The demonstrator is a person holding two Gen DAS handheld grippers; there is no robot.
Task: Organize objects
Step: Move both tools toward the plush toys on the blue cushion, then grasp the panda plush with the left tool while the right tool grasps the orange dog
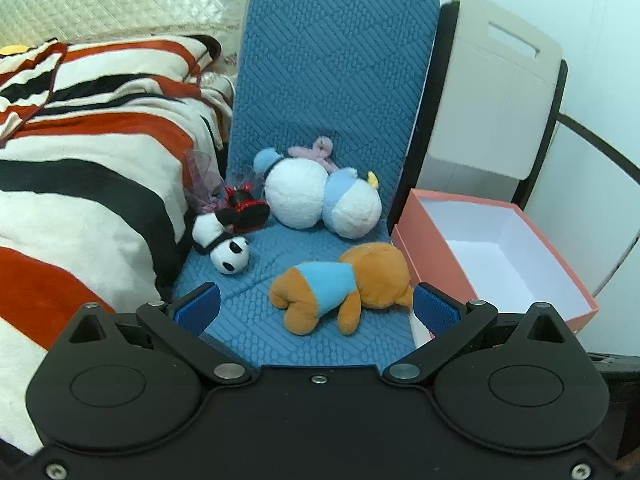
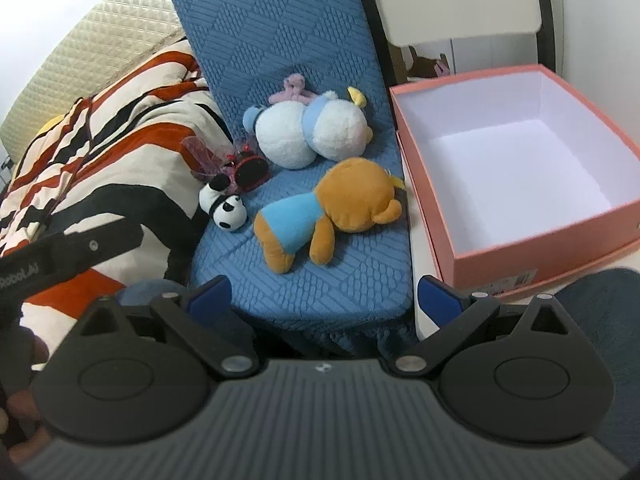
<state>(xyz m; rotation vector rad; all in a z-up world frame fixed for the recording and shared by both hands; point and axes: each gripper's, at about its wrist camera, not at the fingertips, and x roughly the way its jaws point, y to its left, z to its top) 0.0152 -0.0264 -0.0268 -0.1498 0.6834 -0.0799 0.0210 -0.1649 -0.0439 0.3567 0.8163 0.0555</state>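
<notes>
Several plush toys lie on a blue quilted cushion (image 1: 332,80) (image 2: 280,20). A brown bear in a blue shirt (image 1: 340,284) (image 2: 324,212) lies nearest. A small panda (image 1: 224,248) (image 2: 226,208) lies to its left, with a black and red toy (image 1: 244,208) (image 2: 248,170) behind it. A white and blue duck plush (image 1: 320,196) (image 2: 312,132) lies farther back, with a pink toy (image 1: 316,148) (image 2: 292,88) behind it. An empty pink box (image 1: 500,256) (image 2: 516,160) stands to the right. My left gripper (image 1: 316,306) is open just before the bear. My right gripper (image 2: 324,294) is open, farther back.
A striped red, black and cream blanket (image 1: 88,168) (image 2: 100,140) lies on the left. A beige chair back with a black frame (image 1: 500,92) stands behind the box. The left gripper's body (image 2: 68,256) shows at the left of the right wrist view.
</notes>
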